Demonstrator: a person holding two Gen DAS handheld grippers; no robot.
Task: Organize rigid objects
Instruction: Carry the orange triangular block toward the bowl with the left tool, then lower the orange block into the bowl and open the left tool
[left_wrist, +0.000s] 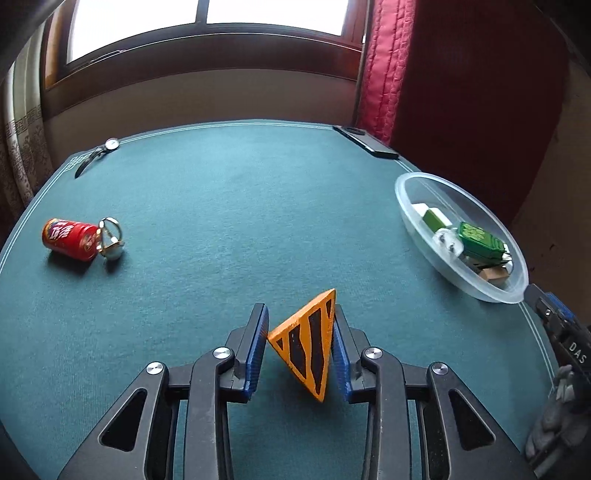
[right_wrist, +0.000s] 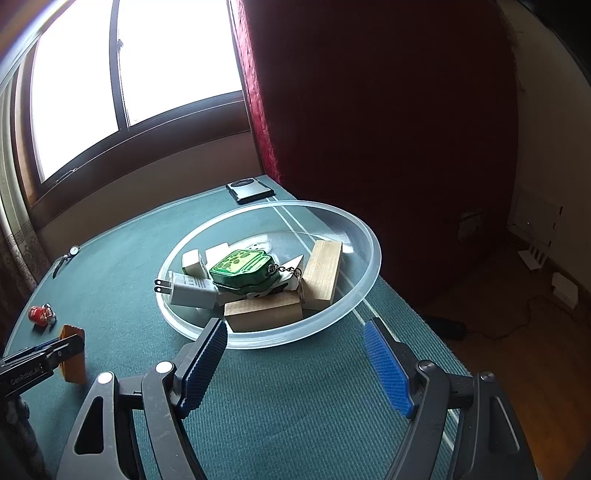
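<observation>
Between the blue pads of the left gripper (left_wrist: 300, 345), an orange triangular block (left_wrist: 308, 343) with black stripes is clamped on edge above the green table (left_wrist: 221, 221). Off to the right sits a clear bowl (right_wrist: 364, 280) holding wooden blocks (right_wrist: 263, 314), a charger (right_wrist: 192, 291) and a green keychain (right_wrist: 243, 271); the right gripper (right_wrist: 295, 354) hovers before it, fingers spread and holding nothing.
</observation>
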